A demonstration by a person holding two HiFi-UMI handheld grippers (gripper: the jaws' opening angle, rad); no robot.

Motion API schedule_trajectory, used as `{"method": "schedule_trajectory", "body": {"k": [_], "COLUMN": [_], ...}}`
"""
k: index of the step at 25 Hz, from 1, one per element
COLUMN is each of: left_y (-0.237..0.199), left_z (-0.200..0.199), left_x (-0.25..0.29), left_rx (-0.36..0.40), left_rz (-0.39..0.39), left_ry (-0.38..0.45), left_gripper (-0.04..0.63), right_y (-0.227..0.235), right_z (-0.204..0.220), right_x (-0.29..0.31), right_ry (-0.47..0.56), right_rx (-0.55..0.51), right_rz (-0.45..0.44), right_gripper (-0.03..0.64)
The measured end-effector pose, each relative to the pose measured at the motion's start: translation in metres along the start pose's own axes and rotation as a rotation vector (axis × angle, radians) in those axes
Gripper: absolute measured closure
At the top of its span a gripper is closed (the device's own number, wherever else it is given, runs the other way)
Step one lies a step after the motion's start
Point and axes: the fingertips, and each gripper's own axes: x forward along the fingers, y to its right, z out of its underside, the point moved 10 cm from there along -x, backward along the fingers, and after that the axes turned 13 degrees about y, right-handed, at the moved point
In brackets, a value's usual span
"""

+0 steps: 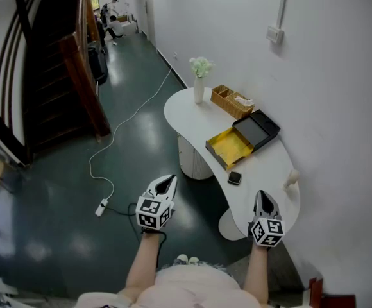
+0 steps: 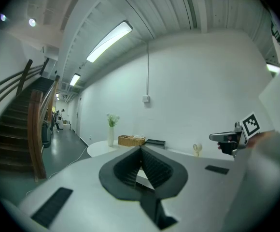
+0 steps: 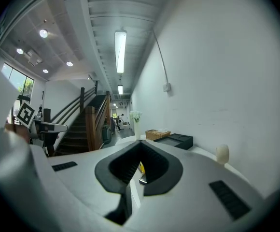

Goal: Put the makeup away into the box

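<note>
Both my grippers sit at the bottom of the head view, pointing roughly level. My left gripper [image 1: 167, 181] has its jaws pressed together with nothing in them. It hangs over the dark floor [image 1: 58, 223], left of the table.

Same deal with my right gripper [image 1: 263, 195]: jaws together, empty, over the near end of the white table [image 1: 263, 172]. Just past it, toward the middle of the frame, the small black makeup case [image 1: 235, 178] sits on the tabletop, near the box [image 1: 228, 147] but not in it.

The box lies open, yellow half nearer and black half [image 1: 258, 127] touching it behind. A small cream thing [image 1: 292, 178] stands at the table's right edge by the wall.

Further up there's a wicker basket [image 1: 232, 101], then a white vase with flowers [image 1: 199, 85]. Upper left is a wooden staircase [image 1: 51, 69], and a white cable [image 1: 118, 133] snakes along the floor.
</note>
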Motion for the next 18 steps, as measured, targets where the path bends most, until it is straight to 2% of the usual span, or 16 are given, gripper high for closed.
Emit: {"method": "schedule_trajectory", "body": {"k": [4,9,13,16,18], "left_y": [0.001,0.003,0.002,0.002,0.001], "left_z": [0.0,0.001,0.001,0.002,0.002], "left_x": [0.001,-0.003,-0.005,-0.007,-0.01], "left_rx": [-0.001,0.002,0.004,0.007,0.007], "left_rz": [-0.004,-0.012,-0.021,-0.027,-0.034], "left_ry": [-0.003,-0.016,-0.022,-0.024,-0.026], "left_gripper": [0.569,0.569,0.569,0.569,0.569], "right_y": [-0.003,-0.008,-0.01,-0.009,-0.008], "right_z": [-0.001,-0.006,-0.012,-0.011,-0.008], "right_x": [0.003,0.007,0.008,0.01,0.009], "right_ry": [0.015,0.032,0.094,0.107,0.101], "right_rx": [0.004,0.041,0.048,0.054,0.061], "right_rz": [-0.053,-0.098,-0.08,-0.069,-0.065], "right_gripper": [0.59,0.355,0.202,0.137,0.118]}}
